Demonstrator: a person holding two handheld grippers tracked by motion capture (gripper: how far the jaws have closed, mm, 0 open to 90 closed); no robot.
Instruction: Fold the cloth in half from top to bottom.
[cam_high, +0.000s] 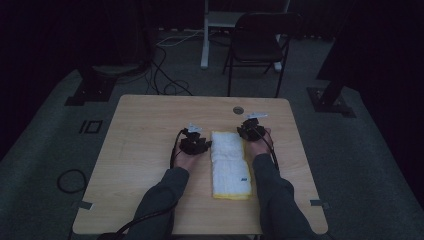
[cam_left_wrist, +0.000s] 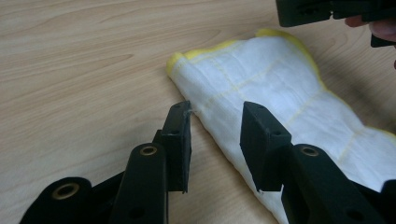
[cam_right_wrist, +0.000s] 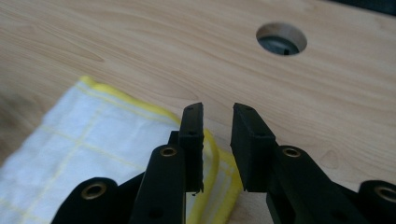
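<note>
A folded white cloth (cam_high: 230, 164) with yellow edging lies at the middle of the wooden worktop (cam_high: 145, 145), its long axis running from the person toward the far edge — a narrow strip. The left tongs (cam_left_wrist: 214, 122) stand part open at its left edge, holding nothing; the right tongs (cam_right_wrist: 218, 122), gaping narrowly, straddle the far right corner, nothing pinched. Soft, light and limp, the cloth is likely best taken by its hemmed corners.

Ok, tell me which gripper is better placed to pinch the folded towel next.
Probably left. The left gripper has its open jaws straddling the edge of the towel. The right gripper, also open, sits just past the towel's yellow corner, over the bare table.
</note>
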